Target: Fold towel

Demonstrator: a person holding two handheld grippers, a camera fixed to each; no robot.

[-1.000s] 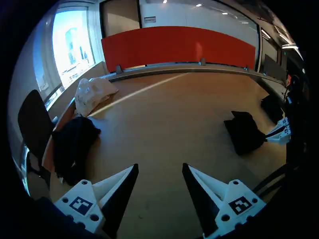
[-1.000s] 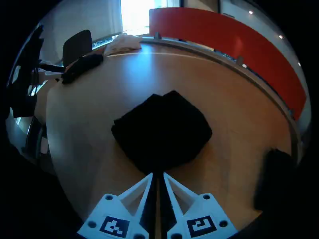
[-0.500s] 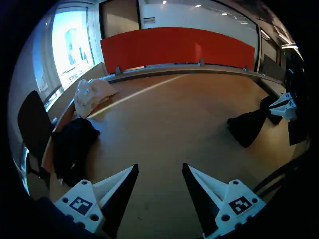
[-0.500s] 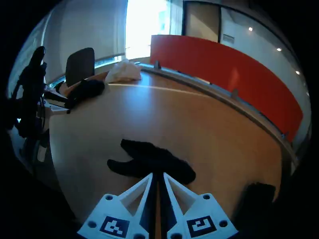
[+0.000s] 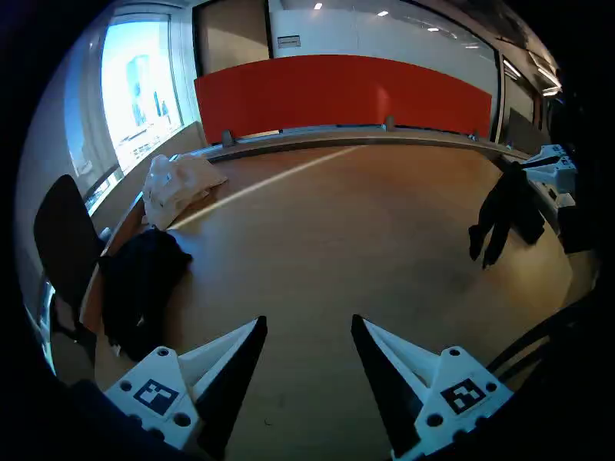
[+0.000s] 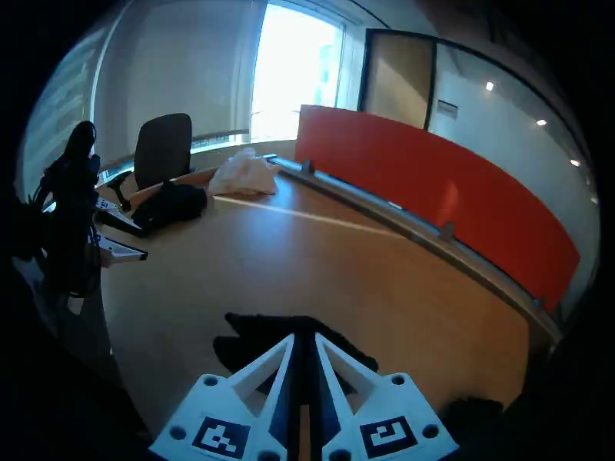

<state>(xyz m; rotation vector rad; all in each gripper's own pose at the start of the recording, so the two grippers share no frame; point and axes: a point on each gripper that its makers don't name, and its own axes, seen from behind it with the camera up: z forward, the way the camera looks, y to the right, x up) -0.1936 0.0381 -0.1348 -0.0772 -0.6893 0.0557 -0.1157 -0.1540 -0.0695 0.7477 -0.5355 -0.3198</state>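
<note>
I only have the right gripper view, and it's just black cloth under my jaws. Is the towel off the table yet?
Observer: Mostly. In the left gripper view, the black towel hangs in a narrow bunch from the right gripper. I cannot tell whether its lowest tip touches the table.
Operator: And the left gripper, is it holding anything?
Observer: No. The left gripper has its jaws wide open with nothing between them.

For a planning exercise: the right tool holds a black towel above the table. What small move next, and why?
Probably bring the open left tool toward the black towel, which hangs bunched from the shut right tool, to catch a second corner.
</note>
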